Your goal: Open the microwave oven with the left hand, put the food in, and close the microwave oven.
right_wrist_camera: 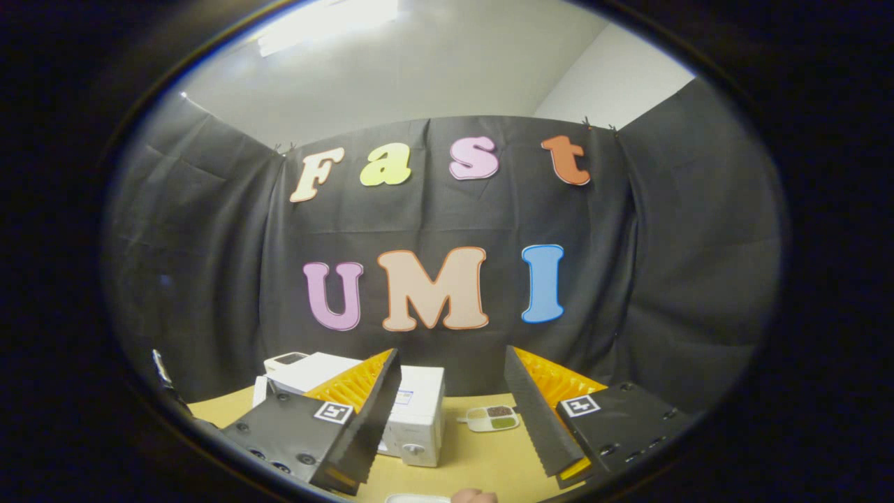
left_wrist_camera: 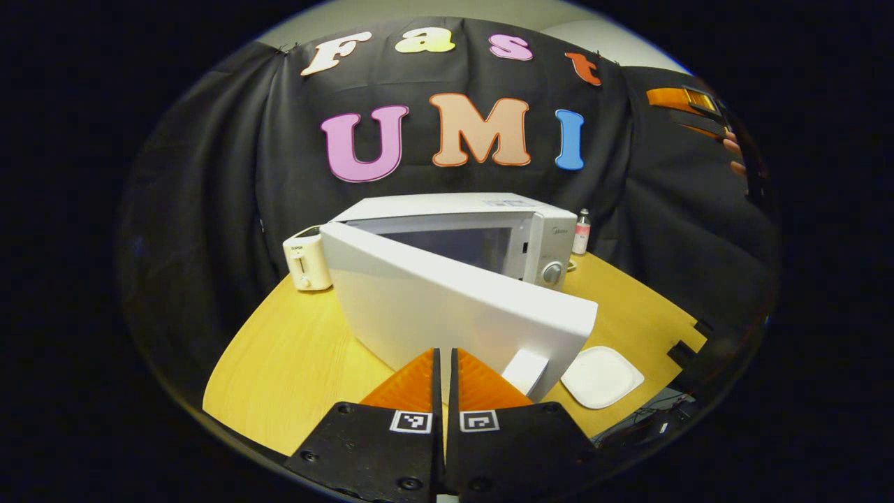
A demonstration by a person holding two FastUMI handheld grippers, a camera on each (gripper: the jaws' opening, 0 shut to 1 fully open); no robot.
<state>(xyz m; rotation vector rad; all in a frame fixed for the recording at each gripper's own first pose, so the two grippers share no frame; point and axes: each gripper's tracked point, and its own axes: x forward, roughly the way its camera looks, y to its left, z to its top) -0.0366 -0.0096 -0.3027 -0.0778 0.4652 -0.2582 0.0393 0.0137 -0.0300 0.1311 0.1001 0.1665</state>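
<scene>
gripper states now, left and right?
Left gripper: shut, holding nothing, close behind the open microwave door.
Right gripper: open, empty.

The tabletop (left_wrist_camera: 293,349) looks like pale wood veneer, smooth with a faint grain and a soft sheen. The microwave oven (left_wrist_camera: 489,230) has a smooth white casing, likely painted metal or plastic, semi-gloss; its door (left_wrist_camera: 447,307) is a plain satin white panel, and the knob (left_wrist_camera: 552,272) at 3 o'clock of it looks like brushed metal. The toaster (left_wrist_camera: 306,262) at 9 o'clock of the oven is glossy cream plastic. The plate (left_wrist_camera: 602,377) at 4 o'clock is smooth matt white. The left claw (left_wrist_camera: 444,377) has ribbed fingers (left_wrist_camera: 412,384) on a matt plastic body. The right claw (right_wrist_camera: 450,412) has serrated finger edges. The small tray (right_wrist_camera: 492,418) may be plastic; it is too small to tell.
</scene>
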